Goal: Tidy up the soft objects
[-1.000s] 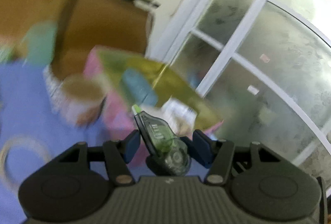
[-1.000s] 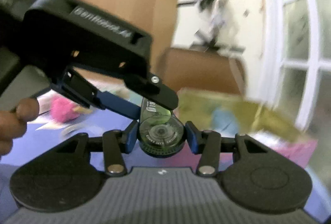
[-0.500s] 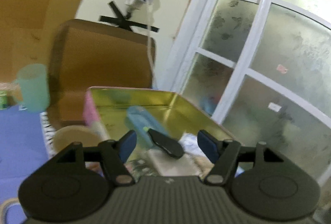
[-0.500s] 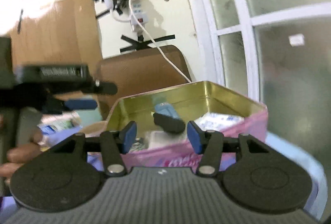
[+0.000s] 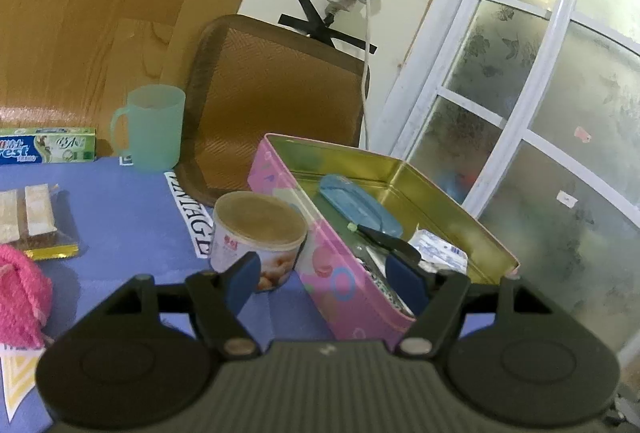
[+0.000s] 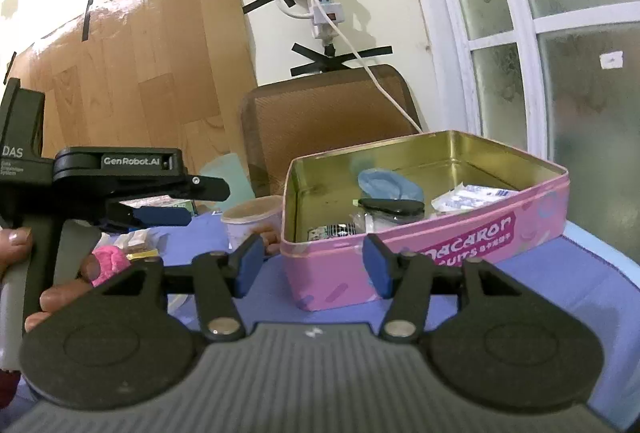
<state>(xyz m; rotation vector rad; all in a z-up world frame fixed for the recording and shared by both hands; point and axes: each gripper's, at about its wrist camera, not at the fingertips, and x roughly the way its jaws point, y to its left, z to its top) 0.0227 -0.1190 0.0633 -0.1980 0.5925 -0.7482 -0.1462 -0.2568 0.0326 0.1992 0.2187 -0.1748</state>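
Both grippers are standing empty – the next soft thing is lying off to your left, away from the tin.

Your left gripper is hanging with its jaws half-wide, having just been opening, and nothing is sitting between them; your right gripper is gaping the same way, empty, facing the pink tin. The tin is filling the centre and right of both views, so neither pair of jaws is pointing at what is left. The pink knitted piece is resting on the blue cloth at the lower left edge of the left wrist view, well apart from the tin – your left hand is looking nearer, and you are likely needing to swing left past the paper cup.
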